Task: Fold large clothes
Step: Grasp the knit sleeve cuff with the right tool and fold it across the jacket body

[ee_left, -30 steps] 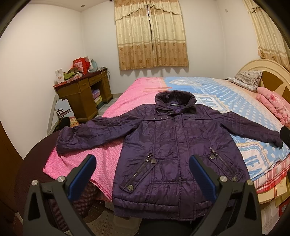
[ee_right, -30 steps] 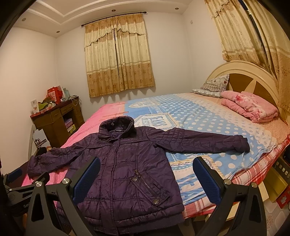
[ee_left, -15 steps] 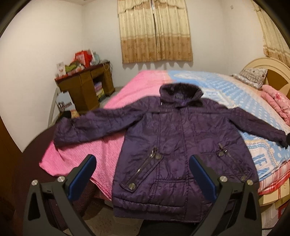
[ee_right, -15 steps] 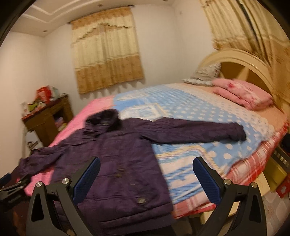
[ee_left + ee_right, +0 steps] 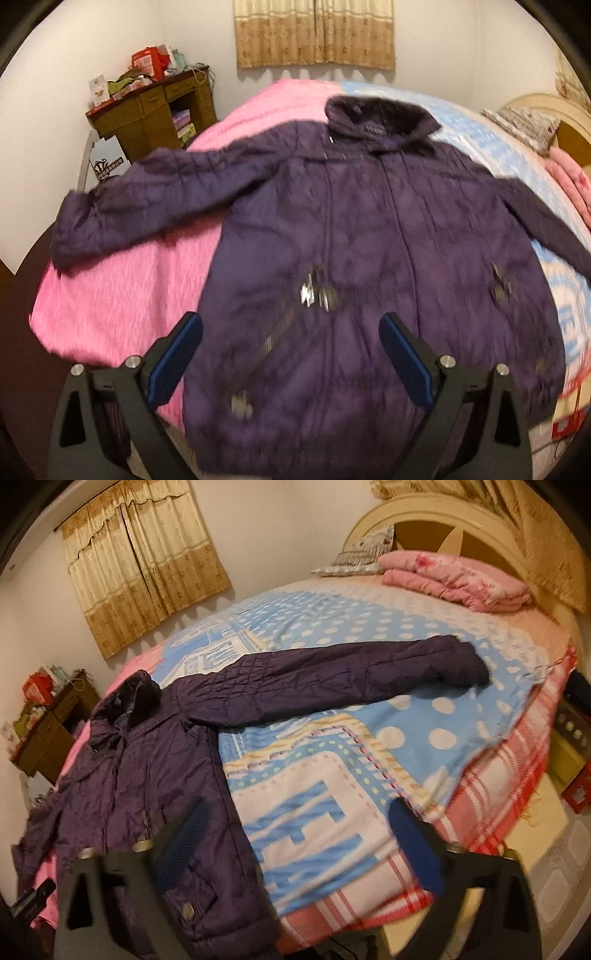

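Jacket [image 5: 369, 258] lies flat, sleeves out sideways. L gripper [image 5: 291, 354] over hem, R gripper [image 5: 295, 834] nearer R sleeve [image 5: 343, 675]; both jaws just narrowing, nothing between.

One purple jacket [image 5: 369, 258], one bed [image 5: 498, 775], one wooden desk [image 5: 147, 114], two pillows [image 5: 365, 557], two curtains [image 5: 314, 33]

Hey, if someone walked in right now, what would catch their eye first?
A big purple quilted jacket lies spread face-up across the bed, sleeves stretched to either side. Behind it, a folded pink quilt sits by the headboard. Both tongs, left and right, hang open above the jacket's lower half.
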